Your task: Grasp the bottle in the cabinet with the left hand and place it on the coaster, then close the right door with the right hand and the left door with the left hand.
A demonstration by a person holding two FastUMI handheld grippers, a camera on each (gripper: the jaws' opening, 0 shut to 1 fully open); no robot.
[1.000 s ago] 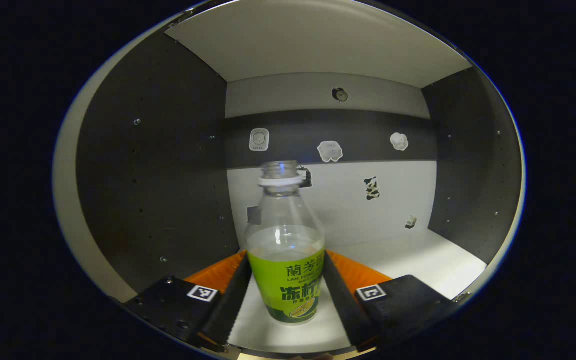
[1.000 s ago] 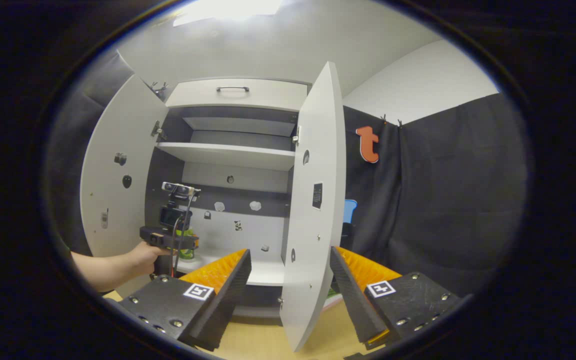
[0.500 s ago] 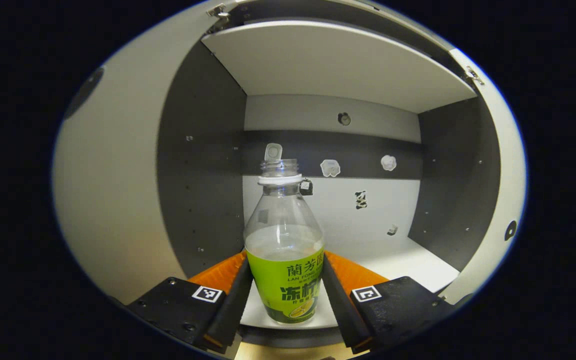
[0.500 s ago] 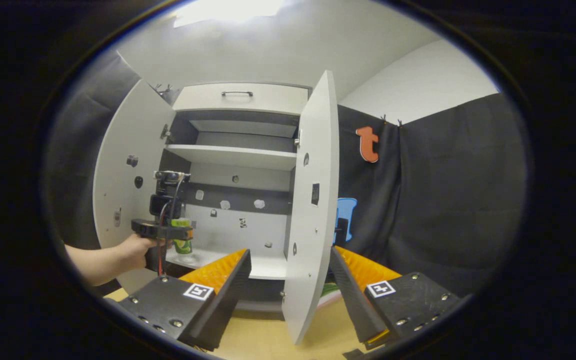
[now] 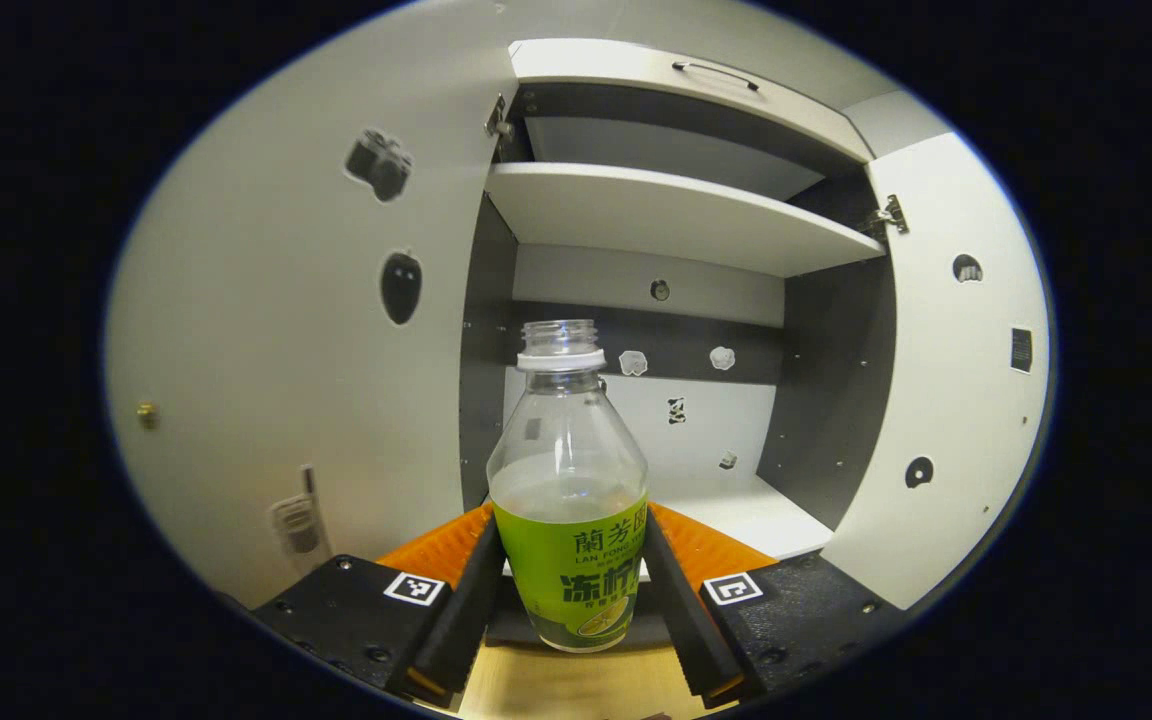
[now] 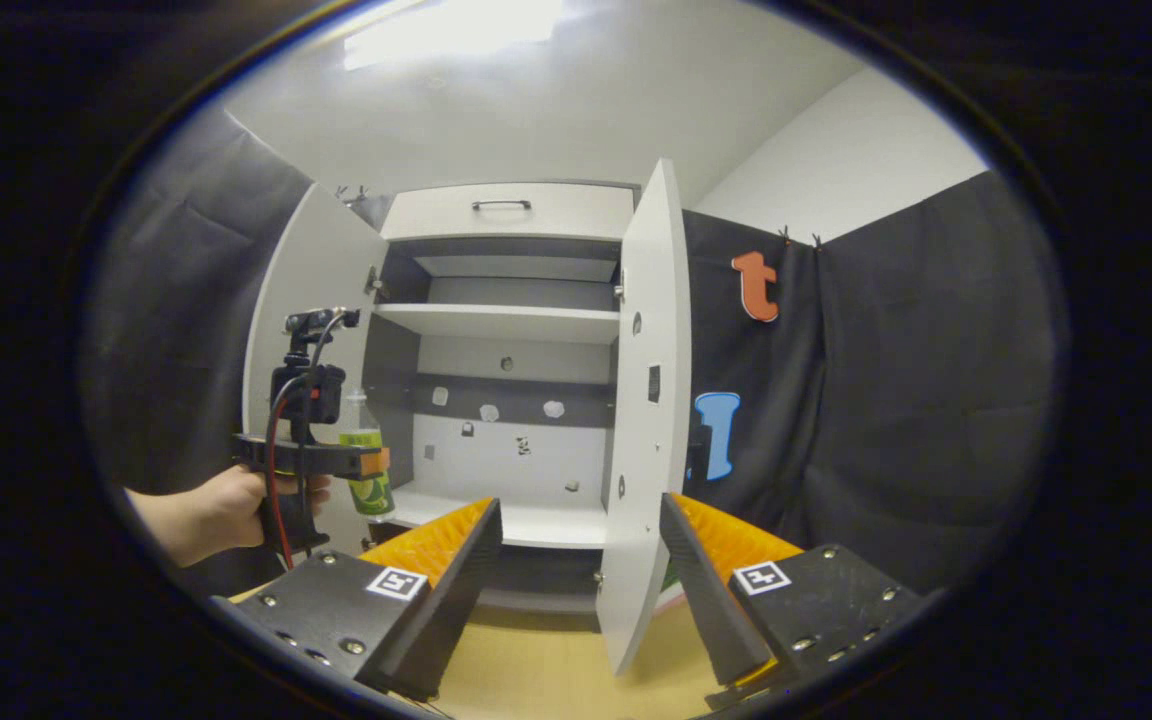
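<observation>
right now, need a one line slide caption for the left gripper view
Left gripper shut on an uncapped, green-labelled bottle, held upright in front of the open cabinet.

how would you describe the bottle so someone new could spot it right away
Find the white cabinet with both doors swung open. In front of its left door, the left gripper grips the bottle upright, off the shelf. It is clear plastic with a green label, no cap and some liquid inside.

Left gripper (image 5: 568, 585) level, pointing forward, jaws pressed against both sides of the upright bottle (image 5: 568, 500) and carrying it off any surface. Held from behind by a bare hand (image 6: 226, 500) on the handle, forearm stretched in from the left. Right gripper (image 6: 581, 575) level, jaws spread wide, gripping nothing.
</observation>
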